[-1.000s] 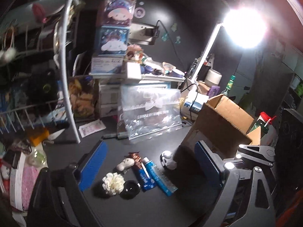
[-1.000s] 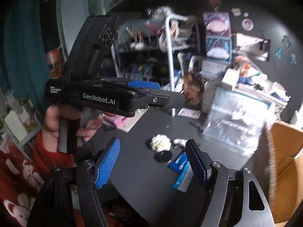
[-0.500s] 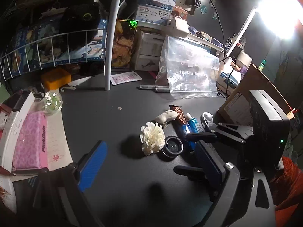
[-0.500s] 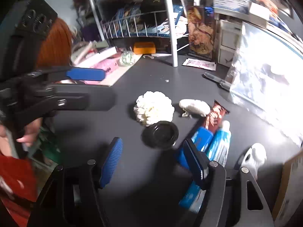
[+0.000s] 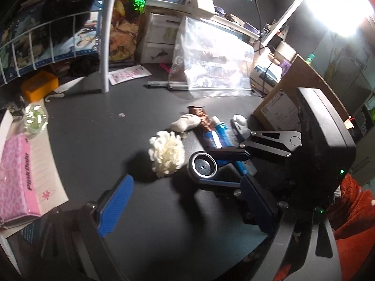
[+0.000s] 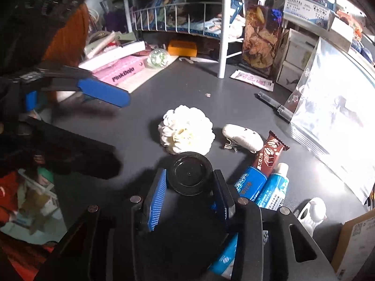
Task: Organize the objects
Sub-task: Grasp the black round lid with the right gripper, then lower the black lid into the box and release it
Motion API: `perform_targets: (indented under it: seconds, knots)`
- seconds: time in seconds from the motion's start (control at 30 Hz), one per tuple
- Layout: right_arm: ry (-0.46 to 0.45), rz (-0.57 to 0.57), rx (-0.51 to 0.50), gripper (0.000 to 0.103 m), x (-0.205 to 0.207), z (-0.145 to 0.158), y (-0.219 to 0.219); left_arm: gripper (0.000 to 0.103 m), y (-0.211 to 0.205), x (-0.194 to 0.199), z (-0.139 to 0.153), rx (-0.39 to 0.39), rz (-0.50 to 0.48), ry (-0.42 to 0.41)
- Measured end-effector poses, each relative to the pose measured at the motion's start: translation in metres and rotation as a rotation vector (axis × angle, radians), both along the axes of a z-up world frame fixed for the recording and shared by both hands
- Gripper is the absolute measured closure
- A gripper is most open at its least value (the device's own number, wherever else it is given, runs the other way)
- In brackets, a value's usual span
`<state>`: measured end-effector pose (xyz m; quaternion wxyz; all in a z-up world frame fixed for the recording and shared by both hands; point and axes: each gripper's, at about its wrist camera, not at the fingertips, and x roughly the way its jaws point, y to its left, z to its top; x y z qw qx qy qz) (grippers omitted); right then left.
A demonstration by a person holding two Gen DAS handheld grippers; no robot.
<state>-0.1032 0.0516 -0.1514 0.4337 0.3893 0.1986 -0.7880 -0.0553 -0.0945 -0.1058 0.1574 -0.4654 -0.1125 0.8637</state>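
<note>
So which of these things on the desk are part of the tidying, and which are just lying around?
In the job:
- black jar, between the right gripper pads
- white flower
- snack bar
- two tubes
- cardboard box, probably the destination
- left gripper, open, empty

Just lying about:
- pink box
- wire rack
- zip bag
- orange block

My ribbed pads (image 6: pixel 155 199) are bright blue on black fingers. Between them sits a glossy black round jar (image 6: pixel 190 173). Beyond it lies a creamy white ruffled flower (image 6: pixel 186 133); to the right, a brown chocolate wrapper (image 6: pixel 269 153) and blue-and-white tubes (image 6: pixel 271 190). The desk (image 6: pixel 234 98) is matte dark grey.
</note>
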Motion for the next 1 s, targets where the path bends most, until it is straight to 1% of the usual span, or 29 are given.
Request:
perform_targets:
  seconds: [0.03,0.07,0.1,0.13,0.17,0.2,0.23,0.33,0.4,0.47,0.53,0.57,0.67,0.77,0.9,1.0]
  knots:
    - [0.016,0.006,-0.008,0.068,0.004,0.004,0.002,0.024,0.001,-0.002,0.002,0.022,-0.021,-0.008]
    - [0.028,0.011,-0.016,0.068,0.007,0.009,0.003,0.028,0.002,-0.004,0.005,0.046,-0.047,-0.018]
    - [0.039,0.019,-0.028,0.068,0.011,0.015,0.006,0.036,0.004,-0.007,0.007,0.062,-0.07,-0.029]
    - [0.044,0.027,-0.043,0.068,0.015,0.021,0.008,0.045,0.006,-0.009,0.011,0.072,-0.091,-0.041]
    - [0.047,0.034,-0.055,0.068,0.02,0.027,0.01,0.05,0.008,-0.012,0.015,0.081,-0.11,-0.052]
    - [0.053,0.044,-0.069,0.068,0.024,0.035,0.013,0.058,0.01,-0.014,0.02,0.092,-0.133,-0.06]
    - [0.068,0.054,-0.083,0.068,0.029,0.044,0.016,0.063,0.014,-0.015,0.026,0.1,-0.156,-0.065]
    - [0.114,0.063,-0.109,0.068,0.042,0.065,0.023,0.071,0.026,-0.017,0.046,0.113,-0.22,-0.061]
    - [0.132,0.061,-0.13,0.068,0.047,0.08,0.029,0.074,0.034,-0.019,0.059,0.116,-0.251,-0.054]
    - [0.151,0.058,-0.151,0.068,0.05,0.093,0.035,0.076,0.043,-0.021,0.072,0.095,-0.269,-0.041]
    - [0.182,0.046,-0.165,0.068,0.054,0.106,0.042,0.081,0.049,-0.024,0.085,0.087,-0.285,-0.026]
    - [0.203,0.034,-0.173,0.068,0.056,0.113,0.046,0.082,0.052,-0.025,0.091,0.092,-0.295,-0.019]
    - [0.24,0.005,-0.193,0.068,0.06,0.13,0.058,0.087,0.065,-0.028,0.113,0.086,-0.332,0.016]
    - [0.281,-0.033,-0.216,0.068,0.062,0.148,0.073,0.092,0.085,-0.032,0.136,0.056,-0.377,0.057]
    - [0.333,-0.093,-0.236,0.068,0.064,0.169,0.098,0.092,0.116,-0.046,0.161,0.032,-0.438,0.088]
    - [0.36,-0.145,-0.242,0.068,0.062,0.181,0.12,0.092,0.139,-0.06,0.171,0.029,-0.482,0.092]
